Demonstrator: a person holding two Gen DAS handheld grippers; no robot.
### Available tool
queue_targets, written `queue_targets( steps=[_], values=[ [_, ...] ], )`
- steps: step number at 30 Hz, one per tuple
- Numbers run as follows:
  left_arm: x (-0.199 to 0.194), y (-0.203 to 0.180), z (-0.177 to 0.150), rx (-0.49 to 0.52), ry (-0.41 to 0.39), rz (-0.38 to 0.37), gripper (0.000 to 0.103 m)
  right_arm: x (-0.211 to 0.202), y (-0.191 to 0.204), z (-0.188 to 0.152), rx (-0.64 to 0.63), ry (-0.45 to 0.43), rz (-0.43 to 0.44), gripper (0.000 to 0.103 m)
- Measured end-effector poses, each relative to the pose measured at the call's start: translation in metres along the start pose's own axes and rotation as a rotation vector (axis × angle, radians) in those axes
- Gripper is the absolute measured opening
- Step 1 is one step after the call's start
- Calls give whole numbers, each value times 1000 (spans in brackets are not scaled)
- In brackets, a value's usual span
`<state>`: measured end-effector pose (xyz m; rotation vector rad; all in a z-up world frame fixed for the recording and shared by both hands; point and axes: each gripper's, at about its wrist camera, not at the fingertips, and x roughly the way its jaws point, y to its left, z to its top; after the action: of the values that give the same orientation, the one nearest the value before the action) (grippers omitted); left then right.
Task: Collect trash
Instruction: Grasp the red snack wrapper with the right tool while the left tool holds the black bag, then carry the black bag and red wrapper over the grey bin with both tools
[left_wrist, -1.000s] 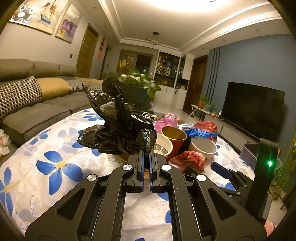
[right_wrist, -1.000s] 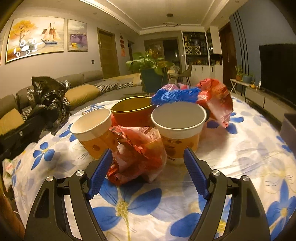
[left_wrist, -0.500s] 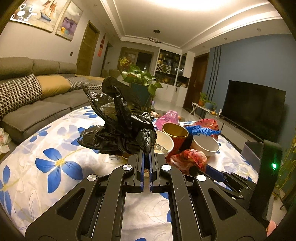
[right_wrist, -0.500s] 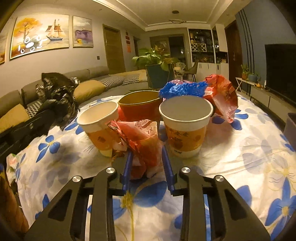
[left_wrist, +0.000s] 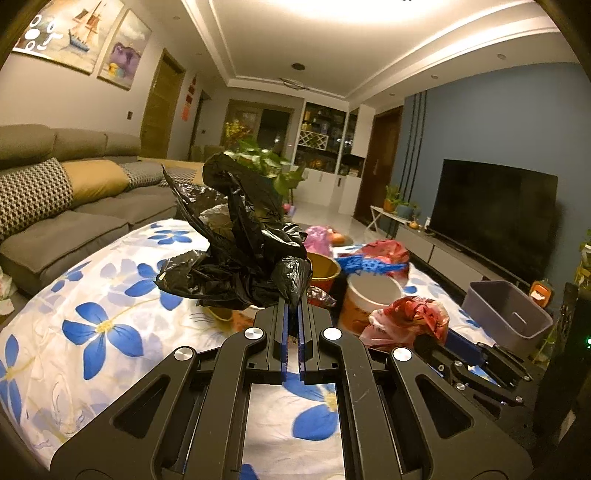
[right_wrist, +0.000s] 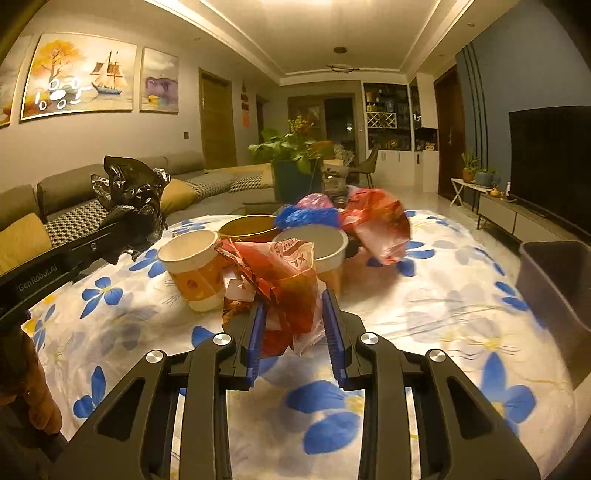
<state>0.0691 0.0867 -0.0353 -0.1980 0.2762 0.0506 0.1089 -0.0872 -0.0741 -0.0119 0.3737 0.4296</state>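
Left wrist view: we see our left gripper (left_wrist: 292, 314) with its fingers (left_wrist: 283, 332) pressed nearly together on a crumpled black trash bag (left_wrist: 240, 254), which is lifted above the table (left_wrist: 92, 295).
Right wrist view: our right gripper (right_wrist: 295, 325) has its fingers (right_wrist: 255, 332) partly closed around a crumpled red wrapper (right_wrist: 284, 288), both blue pads against its sides.
Wrapper position: we find it raised just in front of the paper cups, towards the middle of the table.
Paper cups: a tilted white-and-orange cup (right_wrist: 194, 269), a gold-lined cup (right_wrist: 249, 229) and a white-rimmed cup (right_wrist: 317, 247) stand close together behind the wrapper.
Further trash: a blue net (right_wrist: 308, 216) and a red bag (right_wrist: 380, 225) sit behind the cups.
Right edge: a grey bin (left_wrist: 509, 314).
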Motion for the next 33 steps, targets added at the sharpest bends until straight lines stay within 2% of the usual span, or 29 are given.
queue_targets(
  steps=[10, 33],
  values=[
    [-1, -34, 3, 48, -4, -56, 3, -31, -37, 4, 44, -45, -71, 31],
    [25, -150, -4, 205, 21, -288, 3, -87, -134, 17, 117, -156, -304, 31]
  ],
)
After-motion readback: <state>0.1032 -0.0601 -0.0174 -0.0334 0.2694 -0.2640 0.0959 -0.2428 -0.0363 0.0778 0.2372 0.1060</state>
